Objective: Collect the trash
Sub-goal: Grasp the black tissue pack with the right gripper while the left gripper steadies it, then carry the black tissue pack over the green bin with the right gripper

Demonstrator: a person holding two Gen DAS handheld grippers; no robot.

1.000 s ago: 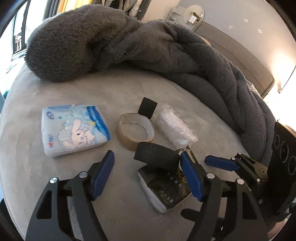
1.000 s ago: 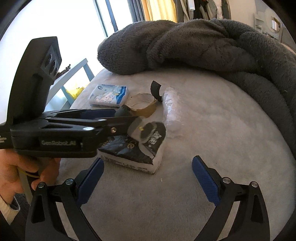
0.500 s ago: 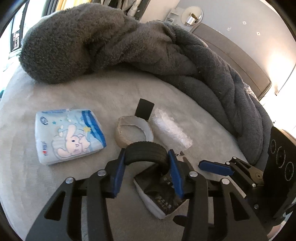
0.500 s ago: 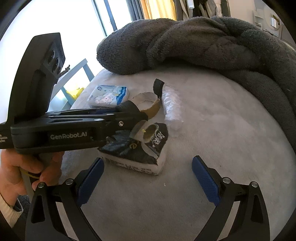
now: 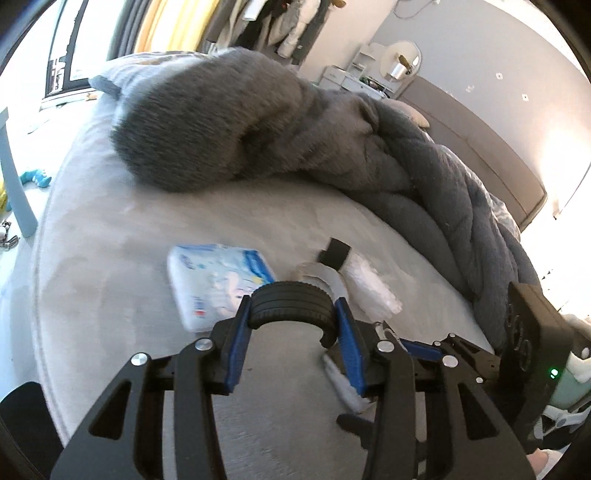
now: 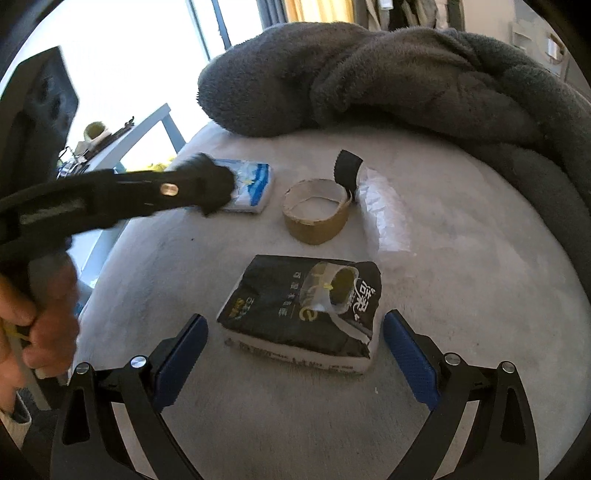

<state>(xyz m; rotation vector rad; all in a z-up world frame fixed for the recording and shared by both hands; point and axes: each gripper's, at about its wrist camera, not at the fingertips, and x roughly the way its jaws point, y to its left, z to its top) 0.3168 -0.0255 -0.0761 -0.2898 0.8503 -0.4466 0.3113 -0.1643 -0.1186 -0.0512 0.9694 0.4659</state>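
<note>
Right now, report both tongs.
Left tongs: shut on the tire.
Right tongs: open, holding nothing.

A grey bed (image 5: pixel 110 258) lay ahead of the tongs, a dark fleece blanket (image 5: pixel 258 122) heaped at its far side. A padded headboard (image 5: pixel 480 147) ran right; bright windows (image 6: pixel 129 55) stood left, beside yellow curtains (image 5: pixel 173 26).

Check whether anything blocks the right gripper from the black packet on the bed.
Nothing visible does. The black packet lies just ahead of the open right gripper, with only bare bed surface between its fingertips and the packet.
</note>
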